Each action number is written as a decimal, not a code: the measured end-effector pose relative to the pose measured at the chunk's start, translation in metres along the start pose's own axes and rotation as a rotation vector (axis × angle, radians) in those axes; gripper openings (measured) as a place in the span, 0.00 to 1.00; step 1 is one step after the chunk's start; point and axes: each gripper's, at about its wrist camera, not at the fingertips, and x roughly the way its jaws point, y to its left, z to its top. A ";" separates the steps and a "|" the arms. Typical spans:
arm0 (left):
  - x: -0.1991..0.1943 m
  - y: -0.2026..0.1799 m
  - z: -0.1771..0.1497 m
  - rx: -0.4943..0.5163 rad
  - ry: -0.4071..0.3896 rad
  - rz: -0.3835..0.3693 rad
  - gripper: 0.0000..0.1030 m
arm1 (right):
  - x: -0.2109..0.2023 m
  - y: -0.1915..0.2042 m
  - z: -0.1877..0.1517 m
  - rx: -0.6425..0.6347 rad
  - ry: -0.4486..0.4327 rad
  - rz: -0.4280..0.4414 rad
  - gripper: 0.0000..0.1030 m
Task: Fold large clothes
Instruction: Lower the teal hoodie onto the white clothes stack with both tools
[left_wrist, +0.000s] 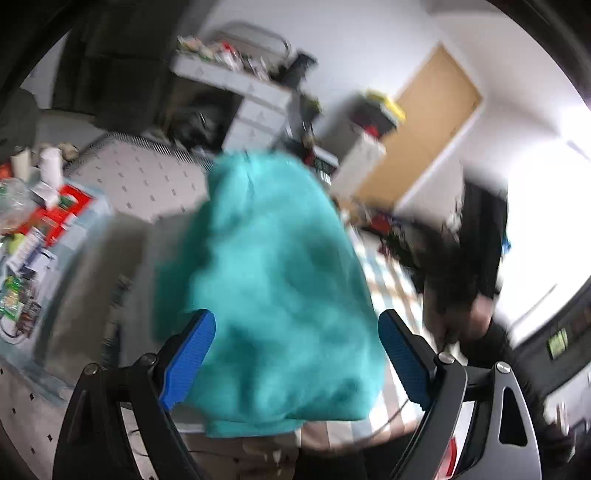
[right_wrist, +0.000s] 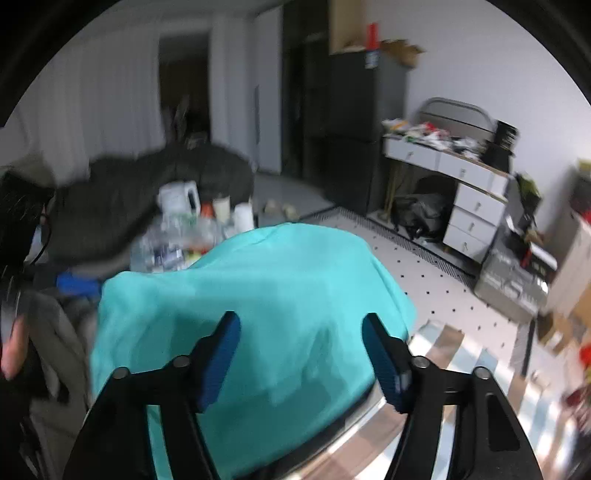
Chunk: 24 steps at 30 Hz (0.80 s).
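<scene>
Both grippers, left and right, jaws spread, nothing clamped, above the crumpled teal garment.

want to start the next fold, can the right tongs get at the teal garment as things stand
Probably yes. The teal garment lies right ahead of the right tongs, whose blue pads stand apart and hold nothing, and nothing sits between them and the cloth. The picture is blurred, so contact cannot be judged.
</scene>
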 end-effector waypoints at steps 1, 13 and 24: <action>0.014 0.008 -0.002 -0.014 0.033 0.012 0.85 | 0.018 0.003 0.010 -0.025 0.062 -0.020 0.56; 0.051 0.092 -0.012 -0.250 -0.025 -0.069 0.86 | 0.137 0.015 -0.006 -0.059 0.468 -0.020 0.57; 0.042 0.081 -0.014 -0.272 0.001 -0.092 0.87 | -0.014 0.019 -0.007 0.020 0.149 0.140 0.61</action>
